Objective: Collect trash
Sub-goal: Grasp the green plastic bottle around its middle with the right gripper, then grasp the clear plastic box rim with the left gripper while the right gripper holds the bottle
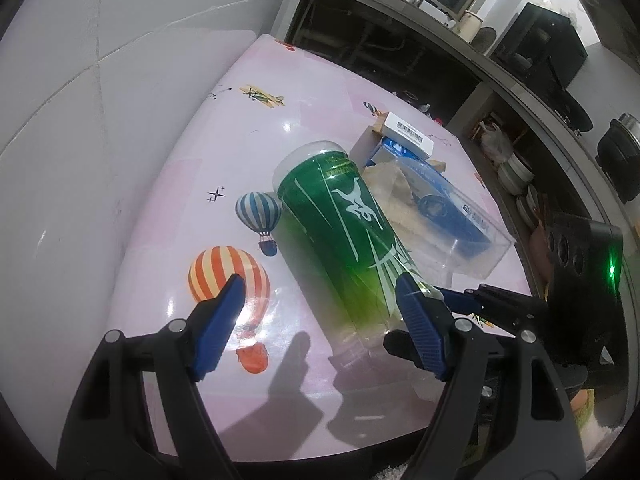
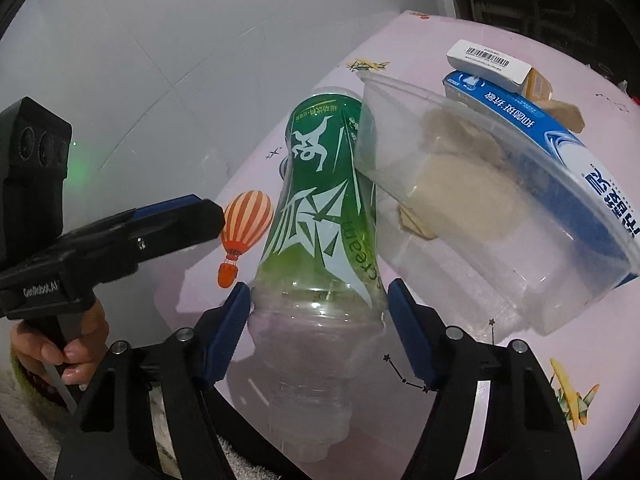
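An empty plastic bottle with a green label point(image 2: 320, 208) lies on the pink table point(image 2: 480, 360), neck toward me. My right gripper point(image 2: 318, 308) is closed around its clear shoulder, both blue pads touching it. The bottle also shows in the left wrist view point(image 1: 344, 232). My left gripper point(image 1: 320, 300) is open and empty just left of the bottle, above the table point(image 1: 200, 152). A clear plastic tub point(image 2: 480, 200) holding crumpled brown paper leans against the bottle. A blue and white box point(image 2: 560, 152) and a small white barcode box point(image 2: 488, 60) lie behind it.
A white tiled wall point(image 1: 80, 120) runs along the table's far left side. Dark kitchen shelves with stacked dishes point(image 1: 516, 176) and a counter with a sink stand beyond the table. The near table edge is close under both grippers.
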`<action>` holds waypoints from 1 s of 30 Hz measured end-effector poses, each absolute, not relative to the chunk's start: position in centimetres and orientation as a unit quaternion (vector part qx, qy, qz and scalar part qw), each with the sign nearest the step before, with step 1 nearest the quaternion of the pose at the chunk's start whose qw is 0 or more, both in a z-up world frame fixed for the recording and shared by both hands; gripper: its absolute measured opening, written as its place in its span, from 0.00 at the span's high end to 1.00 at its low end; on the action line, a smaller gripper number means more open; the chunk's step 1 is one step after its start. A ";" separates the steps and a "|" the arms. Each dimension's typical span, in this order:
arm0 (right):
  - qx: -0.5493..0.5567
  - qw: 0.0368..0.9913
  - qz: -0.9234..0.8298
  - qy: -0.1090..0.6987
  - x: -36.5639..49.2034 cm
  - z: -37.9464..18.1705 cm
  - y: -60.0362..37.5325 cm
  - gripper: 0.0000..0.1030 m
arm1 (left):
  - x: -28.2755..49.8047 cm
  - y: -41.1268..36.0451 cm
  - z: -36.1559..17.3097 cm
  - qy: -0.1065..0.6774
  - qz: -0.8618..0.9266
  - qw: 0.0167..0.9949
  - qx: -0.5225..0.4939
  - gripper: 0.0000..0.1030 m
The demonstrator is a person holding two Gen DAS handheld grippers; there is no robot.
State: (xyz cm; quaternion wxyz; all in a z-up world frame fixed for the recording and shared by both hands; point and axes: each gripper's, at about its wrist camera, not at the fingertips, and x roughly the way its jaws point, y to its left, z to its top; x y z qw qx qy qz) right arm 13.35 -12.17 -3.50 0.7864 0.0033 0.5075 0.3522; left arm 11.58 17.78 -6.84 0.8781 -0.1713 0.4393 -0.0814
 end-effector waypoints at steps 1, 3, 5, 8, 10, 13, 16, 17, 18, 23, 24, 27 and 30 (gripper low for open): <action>0.003 0.786 0.353 0.507 13.4 -3.5 -12.2 0.33 | 11.6 17.8 -6.8 0.438 -0.079 0.879 -0.172 0.29; 0.005 0.787 0.354 0.506 13.3 -3.6 -12.3 0.33 | 11.6 17.9 -6.6 0.434 -0.076 0.881 -0.174 0.29; 0.009 0.785 0.357 0.505 13.0 -3.5 -12.7 0.34 | 11.6 18.2 -6.4 0.430 -0.071 0.883 -0.176 0.29; 0.011 0.781 0.367 0.506 12.7 -3.5 -13.2 0.34 | 11.5 18.7 -6.0 0.425 -0.064 0.885 -0.179 0.29; 0.008 0.778 0.373 0.505 12.5 -3.7 -13.5 0.34 | 11.4 19.0 -5.8 0.420 -0.059 0.888 -0.181 0.29; 0.004 0.771 0.383 0.509 11.5 -3.8 -14.0 0.34 | 11.2 19.5 -5.2 0.410 -0.050 0.892 -0.184 0.29; -0.001 0.764 0.393 0.512 10.6 -3.7 -14.5 0.34 | 11.3 19.8 -4.7 0.403 -0.050 0.894 -0.189 0.29; -0.001 0.760 0.397 0.514 10.3 -3.7 -14.8 0.34 | 11.3 19.8 -4.6 0.403 -0.053 0.893 -0.193 0.29; 0.001 0.755 0.402 0.517 9.9 -3.7 -15.2 0.34 | 11.6 19.8 -4.5 0.403 -0.059 0.892 -0.198 0.29; -0.010 0.751 0.404 0.522 7.7 -3.5 -16.9 0.34 | 13.5 18.3 -4.4 0.414 -0.109 0.879 -0.211 0.29; -0.011 0.751 0.404 0.522 7.3 -3.4 -17.2 0.34 | 13.9 17.8 -4.4 0.415 -0.118 0.877 -0.211 0.29; -0.009 0.750 0.408 0.521 6.2 -2.9 -17.9 0.34 | 14.8 16.4 -4.0 0.414 -0.142 0.875 -0.205 0.29; 0.005 0.740 0.422 0.524 5.2 -2.6 -18.6 0.34 | 15.6 15.4 -3.9 0.419 -0.165 0.869 -0.207 0.29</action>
